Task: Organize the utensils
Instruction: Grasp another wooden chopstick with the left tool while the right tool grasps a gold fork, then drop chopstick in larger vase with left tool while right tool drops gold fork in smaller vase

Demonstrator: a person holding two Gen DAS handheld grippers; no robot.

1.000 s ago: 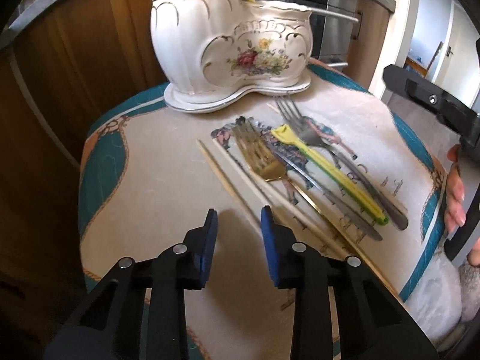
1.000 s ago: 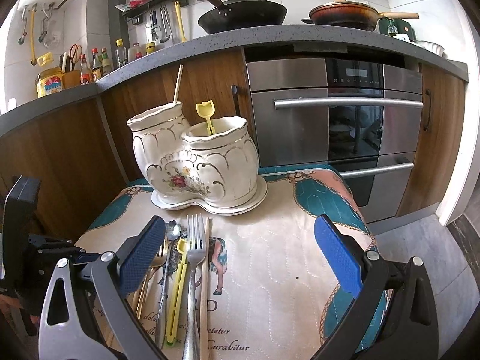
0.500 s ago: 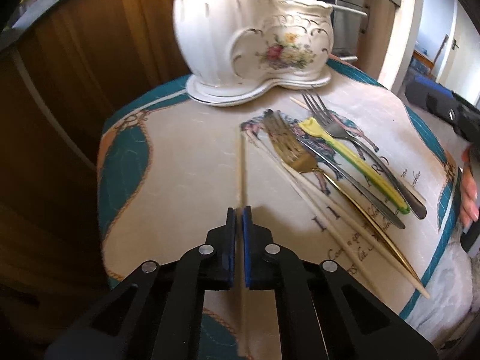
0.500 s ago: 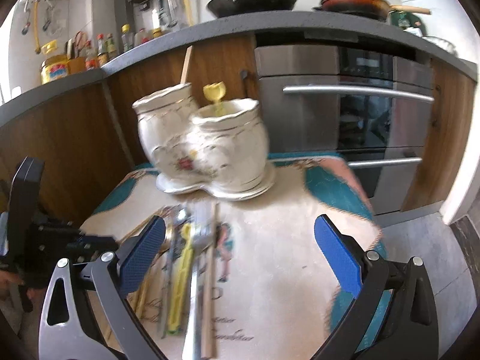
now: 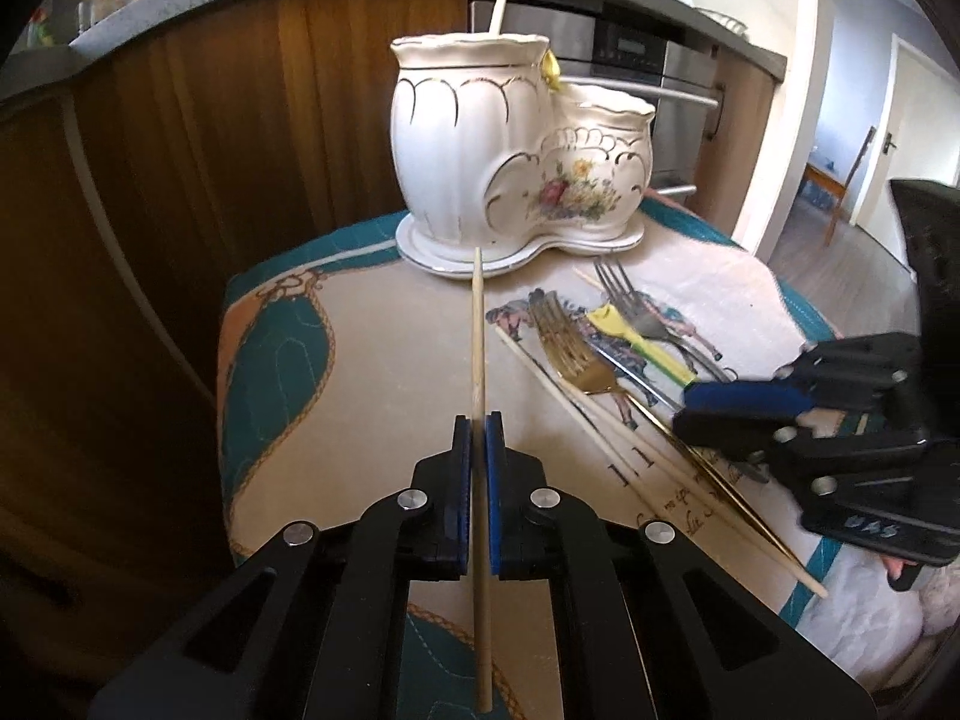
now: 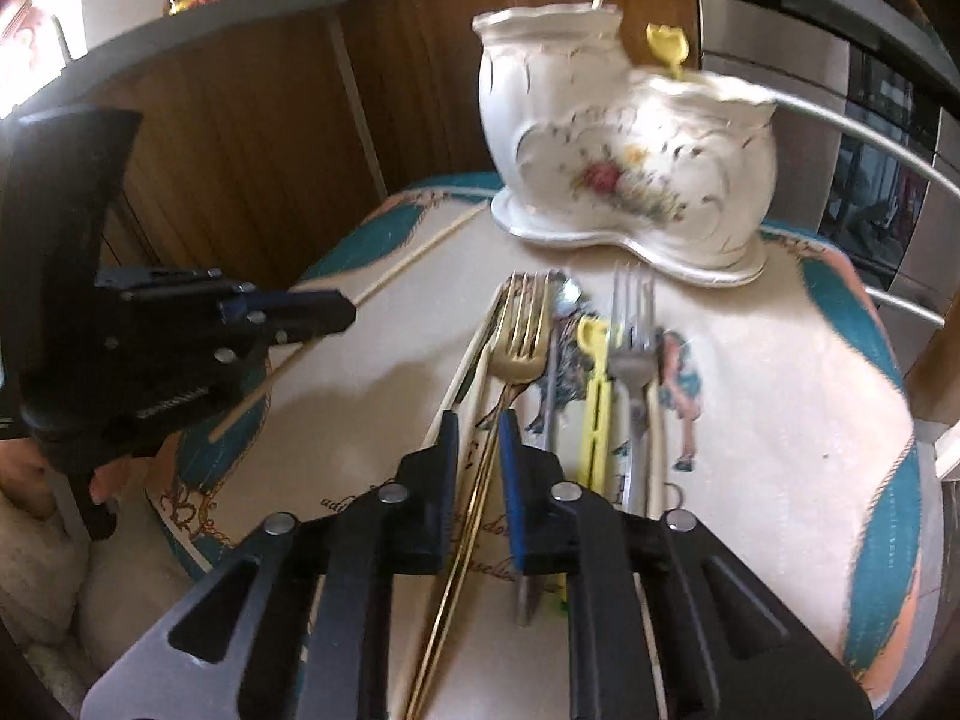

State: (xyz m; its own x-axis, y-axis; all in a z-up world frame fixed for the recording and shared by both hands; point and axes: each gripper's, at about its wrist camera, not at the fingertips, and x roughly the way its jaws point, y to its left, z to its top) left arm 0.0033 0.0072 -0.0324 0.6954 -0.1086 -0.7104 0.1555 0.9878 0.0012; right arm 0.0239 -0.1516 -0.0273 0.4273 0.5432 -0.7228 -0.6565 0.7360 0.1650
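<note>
Since the earlier frames, the left gripper [image 5: 478, 420] has lifted one wooden chopstick [image 5: 477, 330] clear of the cloth-covered table [image 5: 360, 360], and the right gripper [image 6: 478, 420] has come down from wide open over the cutlery row. Left side: the left gripper's pads are closed flat on the chopstick, which passes between them lengthwise, its far tip aimed at the base of the white ceramic holder [image 5: 510, 150]. Bare cloth lies to the left of it as far as the teal border, where the table edge drops away in front of the brown cabinet front [image 5: 180, 180]. Centre: the holder stands at the far edge; its taller compartment holds one stick, its lower compartment a yellow-topped utensil [image 6: 666, 48]. Right side: the remaining cutlery lies in a tight row, near ends toward the near edge: loose chopsticks [image 5: 600, 420], a gold fork [image 6: 521, 330], a spoon [image 6: 561, 300], a yellow-handled utensil [image 6: 594, 390] and a silver fork [image 6: 633, 324]. The right gripper's fingers are narrowly parted, one on each side of the gold fork's handle; contact cannot be confirmed. Open cloth lies to the right of the silver fork up to the right-hand border.
</note>
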